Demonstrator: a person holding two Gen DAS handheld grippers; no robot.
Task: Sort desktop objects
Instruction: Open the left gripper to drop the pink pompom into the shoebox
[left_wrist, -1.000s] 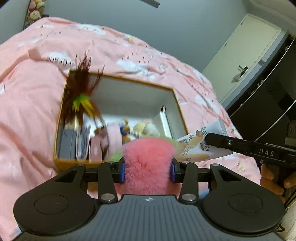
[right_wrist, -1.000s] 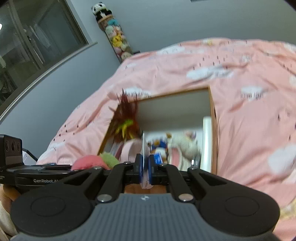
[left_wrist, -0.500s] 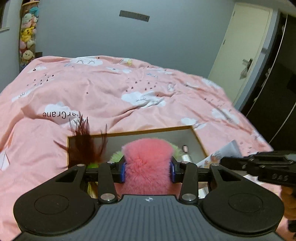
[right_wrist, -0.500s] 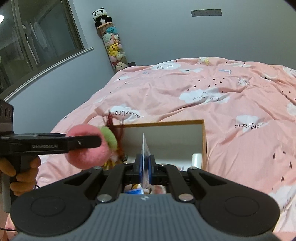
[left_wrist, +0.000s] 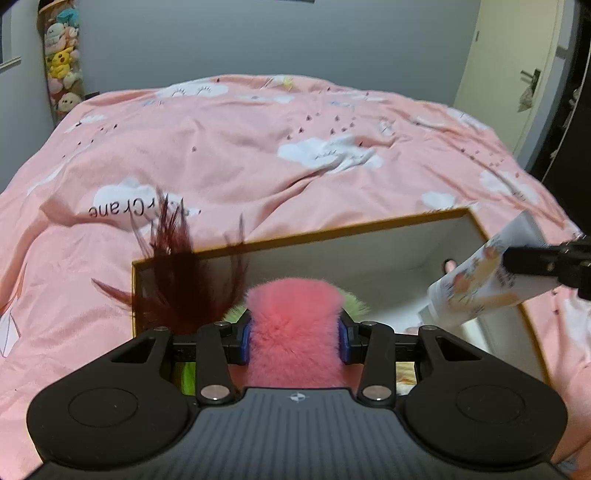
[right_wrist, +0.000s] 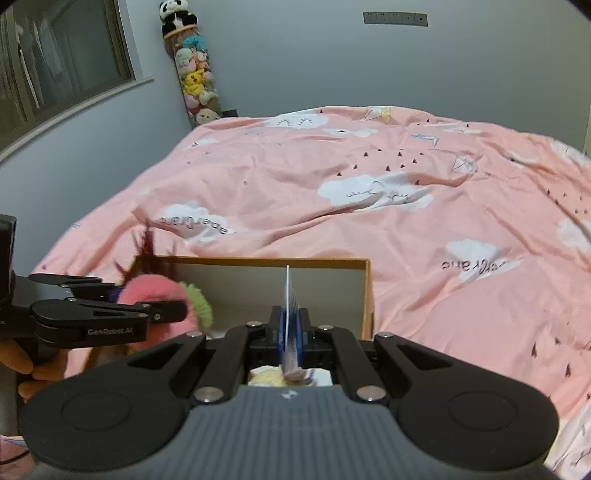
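Note:
My left gripper (left_wrist: 294, 341) is shut on a pink fluffy ball (left_wrist: 293, 325) with a green tuft, held over the near edge of the open cardboard box (left_wrist: 332, 238). It also shows in the right wrist view (right_wrist: 155, 299). My right gripper (right_wrist: 290, 334) is shut on the flat end of a white printed tube (right_wrist: 290, 295). That tube shows in the left wrist view (left_wrist: 476, 284), over the box's right side. Dark red feathers (left_wrist: 184, 280) stick up from the box's left corner.
The box (right_wrist: 364, 291) sits on a bed with a pink cloud-print cover (left_wrist: 258, 147). A column of plush toys (right_wrist: 194, 77) stands against the grey wall. A door (left_wrist: 517, 66) is at the far right, a window (right_wrist: 62, 66) at the left.
Both grippers have tilted up and pulled back from the box, so its contents have dropped out of sight. Each still holds its object.

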